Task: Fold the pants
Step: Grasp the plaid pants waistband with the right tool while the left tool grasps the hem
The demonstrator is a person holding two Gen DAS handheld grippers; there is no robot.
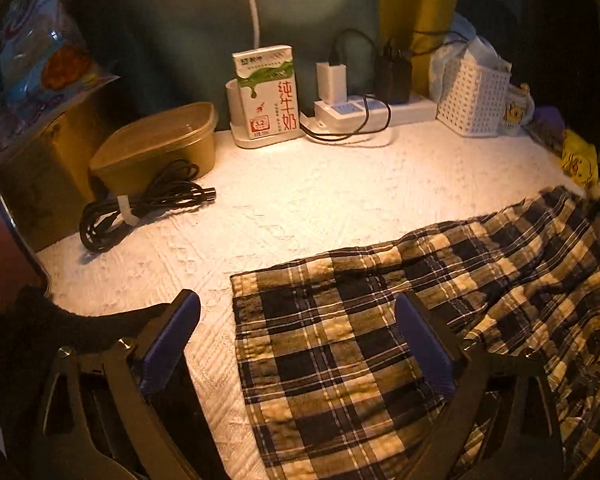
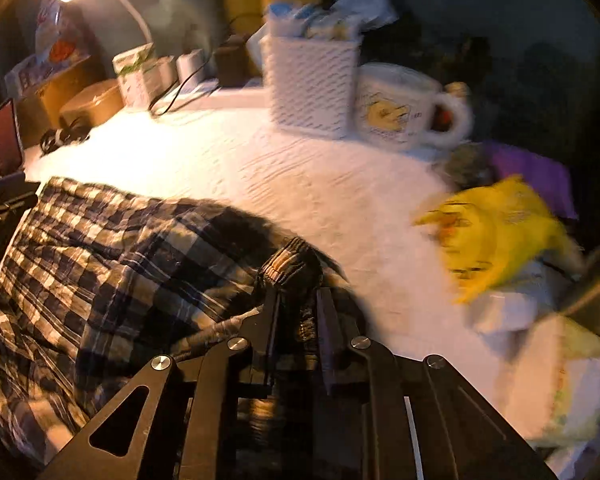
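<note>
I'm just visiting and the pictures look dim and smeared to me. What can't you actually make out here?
- Plaid pants: the near end runs off the bottom edge in the left wrist view.
- Waistband: in the right wrist view the shut right gripper covers the pinched part.
- Mug and yellow item: motion blur smears their prints.
- Milk carton: small print unreadable.

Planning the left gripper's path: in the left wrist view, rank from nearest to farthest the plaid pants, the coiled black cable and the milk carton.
1. Plaid pants: under the open left gripper.
2. Coiled black cable: ahead, left, on the white cloth.
3. Milk carton: far back, centre, by the wall.
</note>
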